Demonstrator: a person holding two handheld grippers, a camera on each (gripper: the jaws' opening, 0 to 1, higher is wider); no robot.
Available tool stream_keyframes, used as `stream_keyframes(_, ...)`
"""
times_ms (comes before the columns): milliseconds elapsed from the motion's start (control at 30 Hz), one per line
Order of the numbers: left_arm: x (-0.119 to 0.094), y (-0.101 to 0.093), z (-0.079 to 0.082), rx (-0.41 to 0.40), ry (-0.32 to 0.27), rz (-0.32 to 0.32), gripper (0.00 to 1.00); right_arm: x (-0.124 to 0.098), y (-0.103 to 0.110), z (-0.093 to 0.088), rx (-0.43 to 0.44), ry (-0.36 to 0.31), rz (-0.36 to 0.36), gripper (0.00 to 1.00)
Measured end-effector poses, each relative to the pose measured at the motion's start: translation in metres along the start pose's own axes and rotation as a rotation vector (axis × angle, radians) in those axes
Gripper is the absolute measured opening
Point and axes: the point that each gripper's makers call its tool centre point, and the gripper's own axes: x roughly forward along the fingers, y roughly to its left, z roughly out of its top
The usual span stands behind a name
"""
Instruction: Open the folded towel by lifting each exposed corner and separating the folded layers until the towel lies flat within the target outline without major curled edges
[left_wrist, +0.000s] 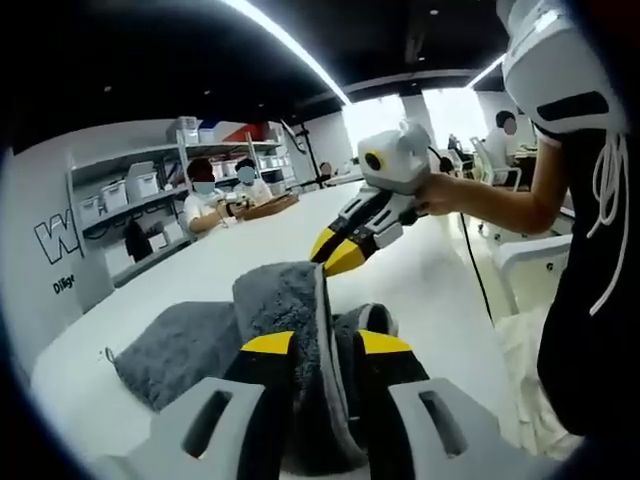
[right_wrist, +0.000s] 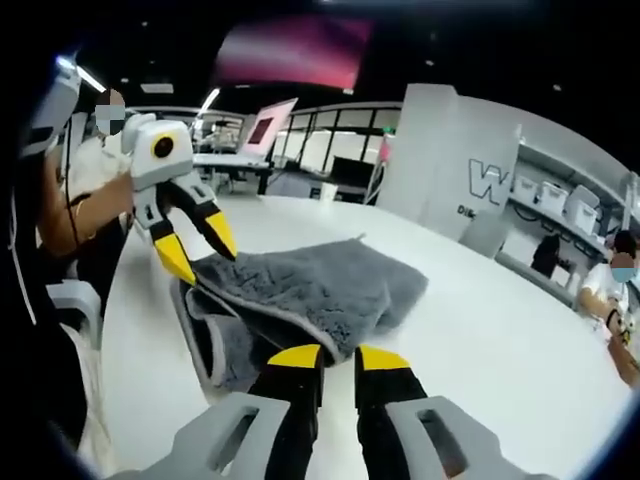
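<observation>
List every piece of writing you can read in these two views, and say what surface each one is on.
"W": large outlined letter on the white wall, cut off by the shelving; it also shows in the left gripper view.
"Di...": small dark line beneath it, the rest too blurred to read.
Storage boxes on the shelves: no legible labels.
Grey towel: no readable label.

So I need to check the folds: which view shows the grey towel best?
The right gripper view: the towel lies almost whole, layers and edges visible. In the left gripper view the left tool covers the lifted near fold.
</observation>
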Motion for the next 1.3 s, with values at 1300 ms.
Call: stream_keyframes(1300, 0.043, 0.028, 0.048, 0.24, 0.057, 0.156, 0.2, -0.006, 0.02, 0.059, -0.135, -0.116, 0.009, 0.0)
